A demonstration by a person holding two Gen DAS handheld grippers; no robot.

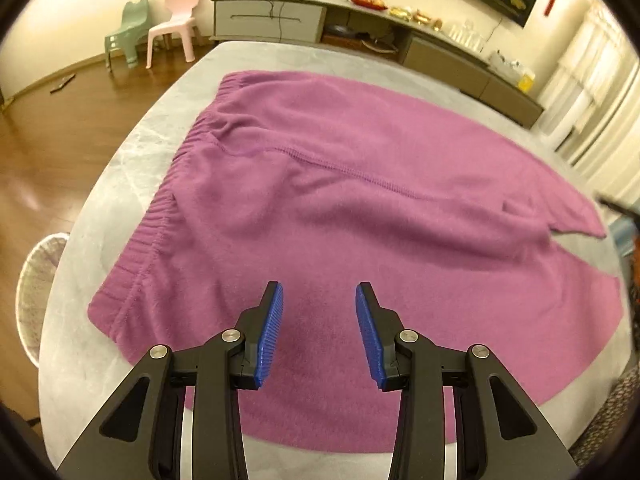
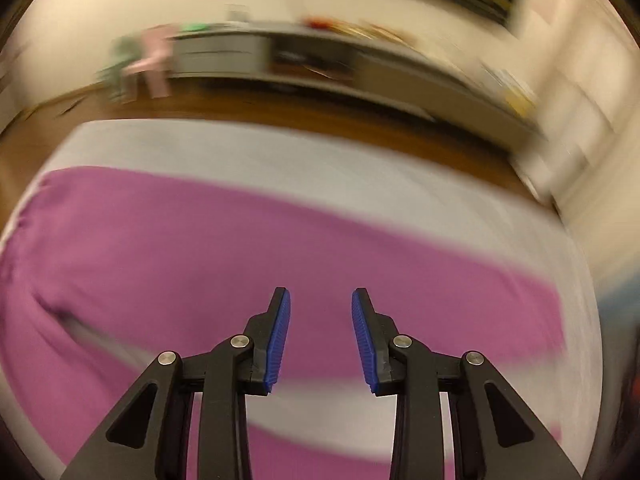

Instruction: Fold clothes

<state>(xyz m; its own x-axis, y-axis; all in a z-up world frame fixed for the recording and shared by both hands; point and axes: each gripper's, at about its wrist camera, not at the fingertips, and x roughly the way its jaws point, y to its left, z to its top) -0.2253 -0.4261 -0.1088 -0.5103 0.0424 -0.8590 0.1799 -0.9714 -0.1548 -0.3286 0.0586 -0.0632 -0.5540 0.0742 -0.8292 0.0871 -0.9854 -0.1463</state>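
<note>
Purple fleece trousers [image 1: 340,208] lie spread flat on a grey table [image 1: 80,360], elastic waistband at the left, legs running to the right. My left gripper [image 1: 319,292] is open and empty, above the near part of the trousers. In the blurred right wrist view the trousers [image 2: 200,264] show again on the grey table [image 2: 280,160], with a strip of table between the two legs. My right gripper [image 2: 321,296] is open and empty above the farther leg.
Wooden floor lies to the left of the table. A pink child's chair [image 1: 176,24] and a green one [image 1: 128,32] stand by the far wall. A long low cabinet [image 1: 360,28] runs along the back. A pale round seat [image 1: 36,292] sits at the table's left edge.
</note>
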